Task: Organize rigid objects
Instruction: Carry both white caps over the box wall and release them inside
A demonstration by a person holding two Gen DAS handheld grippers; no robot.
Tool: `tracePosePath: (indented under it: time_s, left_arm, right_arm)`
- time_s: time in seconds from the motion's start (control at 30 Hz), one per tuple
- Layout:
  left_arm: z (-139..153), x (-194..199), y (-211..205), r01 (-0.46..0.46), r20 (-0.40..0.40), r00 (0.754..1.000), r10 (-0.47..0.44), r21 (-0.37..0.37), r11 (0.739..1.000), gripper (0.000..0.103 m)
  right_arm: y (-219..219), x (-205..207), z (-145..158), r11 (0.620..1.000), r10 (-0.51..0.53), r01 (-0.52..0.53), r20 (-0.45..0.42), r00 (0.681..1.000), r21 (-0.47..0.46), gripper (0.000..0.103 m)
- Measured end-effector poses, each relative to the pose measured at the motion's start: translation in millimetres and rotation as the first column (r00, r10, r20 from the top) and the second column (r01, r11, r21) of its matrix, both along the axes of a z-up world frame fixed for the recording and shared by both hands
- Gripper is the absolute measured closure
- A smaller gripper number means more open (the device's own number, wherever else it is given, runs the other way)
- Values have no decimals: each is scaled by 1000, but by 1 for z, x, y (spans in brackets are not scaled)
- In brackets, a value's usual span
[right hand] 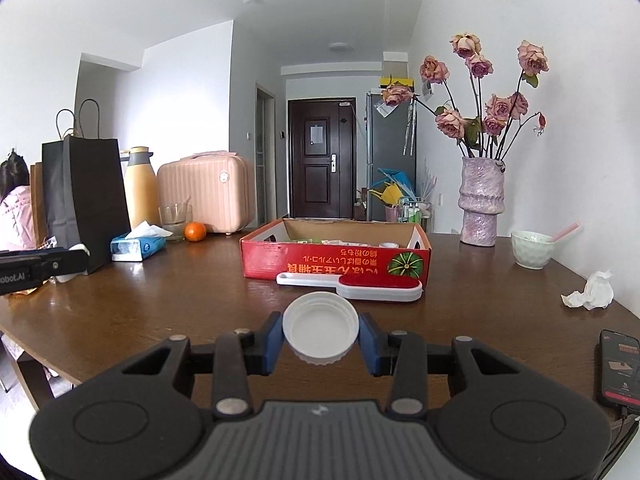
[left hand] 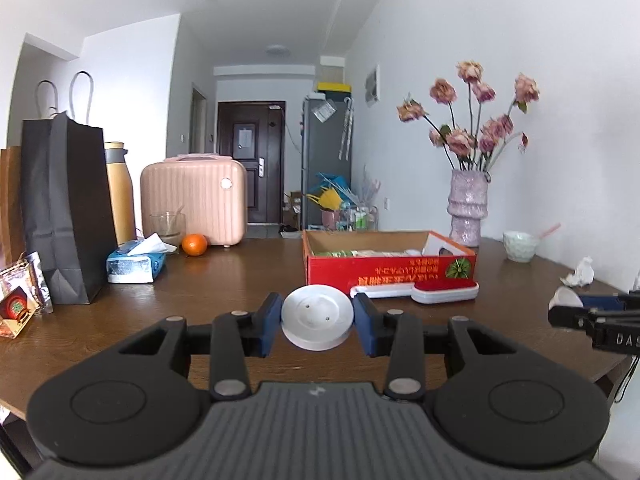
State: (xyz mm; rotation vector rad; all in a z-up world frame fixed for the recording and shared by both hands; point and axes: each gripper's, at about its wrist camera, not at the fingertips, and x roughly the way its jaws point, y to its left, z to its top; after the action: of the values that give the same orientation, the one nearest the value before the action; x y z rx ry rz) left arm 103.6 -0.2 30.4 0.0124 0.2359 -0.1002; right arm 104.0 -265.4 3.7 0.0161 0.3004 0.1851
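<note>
My left gripper [left hand: 317, 322] is shut on a white round disc [left hand: 317, 316] with three small holes, held above the wooden table [left hand: 224, 280]. My right gripper [right hand: 321, 338] is shut on a white ribbed jar lid [right hand: 321, 326], its hollow side facing the camera. A red open cardboard box [left hand: 390, 270] with several items inside stands ahead; it also shows in the right wrist view [right hand: 334, 264]. A white lint brush with a red pad [left hand: 444, 291] lies against the box front, also seen in the right wrist view [right hand: 380, 286].
On the left stand a black paper bag [left hand: 66, 212], a yellow flask [left hand: 120, 192], a glass [left hand: 167, 226], a tissue pack [left hand: 134, 264], an orange [left hand: 195, 244] and a pink case [left hand: 195, 200]. On the right are a flower vase [right hand: 481, 204], a bowl [right hand: 532, 249], crumpled tissue [right hand: 592, 291] and a phone [right hand: 618, 368].
</note>
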Motion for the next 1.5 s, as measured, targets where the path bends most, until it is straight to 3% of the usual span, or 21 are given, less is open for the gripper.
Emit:
tracePosePath:
  time_s: [0.1, 0.4, 0.57, 0.7, 0.87, 0.93, 1.03, 1.1, 1.2, 1.37, 1.43, 1.5]
  left_arm:
    - [-4, 11, -6, 7, -15, 1000, -7, 29, 1000, 63]
    - [0, 73, -16, 18, -23, 1000, -18, 16, 1000, 63]
    - [9, 123, -24, 31, -21, 999, -31, 7, 999, 63]
    - [19, 179, -29, 112, -41, 993, -113, -21, 993, 63]
    - [25, 277, -36, 166, -162, 971, -176, -75, 983, 63]
    - [22, 314, -41, 182, -205, 958, -198, -94, 979, 63]
    - [6, 369, -52, 173, -297, 938, -178, -45, 984, 63]
    - [-5, 394, -55, 171, -349, 922, -167, -20, 985, 63]
    - [-21, 418, -52, 167, -395, 905, -159, -14, 986, 63]
    - [-36, 440, -50, 160, -449, 881, -149, -15, 987, 62]
    - [-33, 442, -51, 163, -447, 882, -150, -11, 987, 55]
    - [-27, 441, -51, 166, -432, 888, -158, -17, 986, 49]
  right_arm:
    - [-6, 8, -2, 1000, -18, 18, 7, 1000, 25, 64]
    - [-25, 66, 7, 997, -59, 58, 25, 998, 42, 64]
    - [-28, 111, 18, 999, -38, 38, 46, 998, 10, 64]
    - [-38, 168, 29, 999, -18, 17, 38, 999, 39, 64]
    - [-48, 258, 39, 997, 20, -15, -61, 998, 71, 64]
    - [-48, 296, 39, 998, 47, -43, -107, 993, 40, 64]
    - [-47, 343, 35, 999, 30, -32, -127, 992, -18, 64]
    - [-47, 374, 34, 1000, 26, -26, -163, 986, 3, 64]
    - [-34, 413, 30, 992, 124, -115, -214, 969, 52, 64]
    - [12, 469, 9, 974, 227, -220, -322, 919, 58, 64]
    - [32, 480, 3, 964, 257, -262, -361, 896, 37, 63]
    - [48, 482, -2, 957, 275, -291, -377, 885, 16, 56]
